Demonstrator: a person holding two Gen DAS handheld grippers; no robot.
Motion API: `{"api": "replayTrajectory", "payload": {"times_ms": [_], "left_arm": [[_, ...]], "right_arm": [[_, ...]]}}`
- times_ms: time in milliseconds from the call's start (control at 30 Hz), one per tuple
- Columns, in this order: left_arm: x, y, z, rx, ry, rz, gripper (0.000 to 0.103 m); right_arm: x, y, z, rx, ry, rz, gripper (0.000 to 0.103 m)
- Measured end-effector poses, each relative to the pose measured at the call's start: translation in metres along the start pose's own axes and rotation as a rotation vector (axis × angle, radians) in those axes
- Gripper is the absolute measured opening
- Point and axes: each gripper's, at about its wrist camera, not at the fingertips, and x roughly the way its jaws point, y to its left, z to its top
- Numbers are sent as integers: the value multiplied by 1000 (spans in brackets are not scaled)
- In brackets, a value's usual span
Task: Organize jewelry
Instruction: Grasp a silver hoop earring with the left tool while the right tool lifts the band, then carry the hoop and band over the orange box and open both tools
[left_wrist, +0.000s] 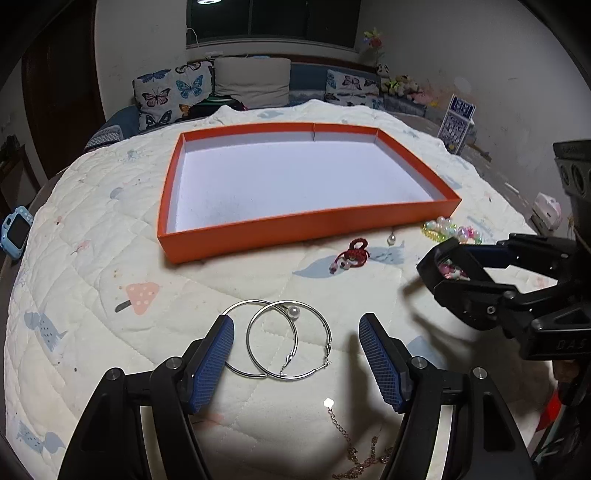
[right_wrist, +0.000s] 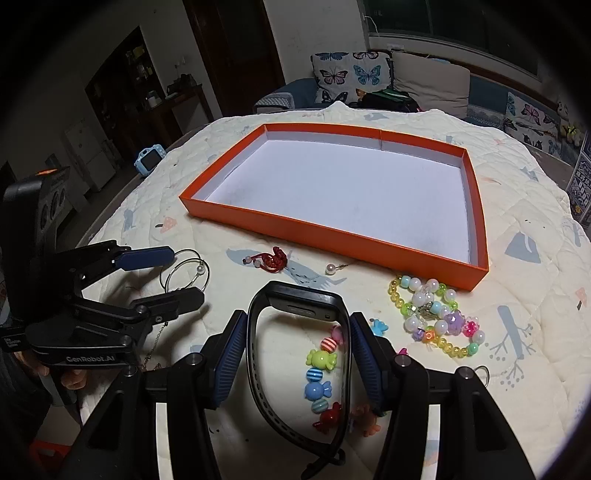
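**Clerk:** Silver wire, two hoop earrings (left_wrist: 275, 339), overlapped, lying flat on the quilted cover (left_wrist: 92, 295). Location: directly between the fingers of the left gripper (left_wrist: 296, 332), whose blue pads stand wide, one pad at the outer edge of the left hoop, the other clear of the right hoop. Nothing is gripped.

**Checker:** Axis of the pair?

**Clerk:** Side by side, so the long axis runs across the jaw gap, from pad to pad. By my judgement a closing squeeze would push the hoops together rather than pinch wire.

**Checker:** Destination?

**Clerk:** Orange tray (left_wrist: 295, 236), white floor bare, straight ahead of the left gripper, beyond the hoops, near wall facing it.

**Checker:** Second entry?

**Clerk:** Black watch band (right_wrist: 299, 314), looped, held upright between the pads of the right gripper (right_wrist: 297, 338), which press on both its sides. Long axis runs back toward the camera. A candy-bead bracelet (right_wrist: 319, 373) lies inside the loop on the cover.

**Checker:** Nearer hand for the hoops?

**Clerk:** Left. The right gripper sits off to the side, occupied. Tray lies ahead and slightly right of it.

**Checker:** Loose items?

**Clerk:** Red knotted cord (left_wrist: 352, 254), pearl drop (left_wrist: 390, 240), bead bracelets (right_wrist: 436, 317), all before the tray's near wall.
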Motion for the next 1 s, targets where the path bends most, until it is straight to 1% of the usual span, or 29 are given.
{"api": "replayTrajectory", "payload": {"times_ms": [100, 167, 200, 300, 333, 400, 567, 733, 867, 1000], "left_arm": [[4, -2, -1, 14, 8, 22, 75], [6, -3, -1, 23, 10, 29, 72], [7, -3, -1, 29, 14, 34, 68], [10, -7, -2, 54, 14, 58, 62], [9, -8, -2, 63, 10, 62, 58], [9, -9, -2, 69, 6, 59, 53], [3, -9, -2, 59, -11, 58, 53], [-18, -8, 5, 35, -52, 34, 53], [-38, -2, 24, 9, -104, 14, 53], [-47, 12, 50, -15, -131, 21, 53]], "right_arm": [[0, -1, 0, 0, 2, -4, 62], [0, -1, 1, 2, 3, -5, 61], [0, -1, 1, 3, 3, -5, 61], [0, -1, 2, 1, 2, -7, 62], [0, 0, 2, -1, 1, -8, 62], [-1, 1, 2, -3, -2, -11, 61], [-4, 1, 3, -4, -9, -14, 61], [-11, -1, 8, 0, -16, -3, 61], [-16, -6, 21, -1, -33, 5, 61], [-20, -15, 41, -5, -54, -8, 61]]}}
